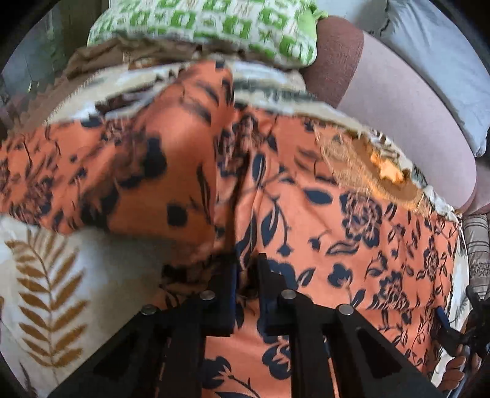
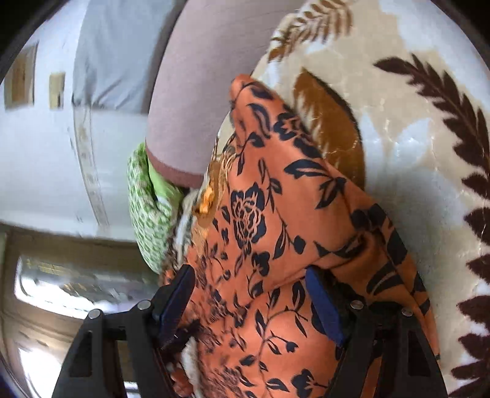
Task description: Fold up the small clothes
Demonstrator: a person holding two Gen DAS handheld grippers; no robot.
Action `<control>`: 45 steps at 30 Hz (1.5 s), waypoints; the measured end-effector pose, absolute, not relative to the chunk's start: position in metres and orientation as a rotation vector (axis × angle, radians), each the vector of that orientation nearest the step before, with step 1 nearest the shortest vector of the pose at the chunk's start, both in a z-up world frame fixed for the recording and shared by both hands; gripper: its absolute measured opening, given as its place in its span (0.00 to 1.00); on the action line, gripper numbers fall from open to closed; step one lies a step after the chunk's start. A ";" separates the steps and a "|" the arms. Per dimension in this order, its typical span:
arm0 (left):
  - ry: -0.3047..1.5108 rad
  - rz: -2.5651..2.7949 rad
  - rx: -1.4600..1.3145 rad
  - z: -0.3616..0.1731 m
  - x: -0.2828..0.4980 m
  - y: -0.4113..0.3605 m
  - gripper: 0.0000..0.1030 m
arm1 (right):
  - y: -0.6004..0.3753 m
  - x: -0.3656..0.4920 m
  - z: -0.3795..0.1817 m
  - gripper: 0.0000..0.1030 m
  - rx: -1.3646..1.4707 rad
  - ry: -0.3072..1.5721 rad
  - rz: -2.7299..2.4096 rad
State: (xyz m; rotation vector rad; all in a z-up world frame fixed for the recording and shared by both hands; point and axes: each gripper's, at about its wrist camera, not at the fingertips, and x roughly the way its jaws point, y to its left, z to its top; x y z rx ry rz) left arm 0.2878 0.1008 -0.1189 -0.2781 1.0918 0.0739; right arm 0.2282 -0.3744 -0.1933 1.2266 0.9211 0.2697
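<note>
No writing, label, brand or number can be read in either view; the green shapes on the green-and-white patterned cushion point(image 1: 214, 27) at the upper middle are only pattern.

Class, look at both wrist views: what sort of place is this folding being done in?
Probably a bedroom or living room at home: a plush leaf-patterned blanket as the work surface, a green-and-white pillow beside it, and a padded mauve cushion behind.

A soft cream blanket point(image 1: 61, 275) with brown leaves lies under the claw. Ahead sits a green and white pillow point(image 1: 208, 27), beside a pink cushion point(image 1: 407, 122).
</note>
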 end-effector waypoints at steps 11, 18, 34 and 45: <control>1.020 0.158 -0.112 -0.120 0.292 0.112 0.05 | -0.361 0.223 -0.174 0.75 1.019 0.993 0.284; 0.862 0.035 0.064 -0.100 0.270 0.061 0.57 | -0.376 0.275 -0.129 0.75 0.680 0.944 0.185; 0.952 0.031 0.083 -0.141 0.275 0.059 0.66 | -0.435 0.330 -0.196 0.12 1.033 0.938 0.030; 0.931 0.022 -0.034 -0.111 0.244 0.086 0.70 | -0.373 0.292 -0.183 0.23 0.724 1.139 0.182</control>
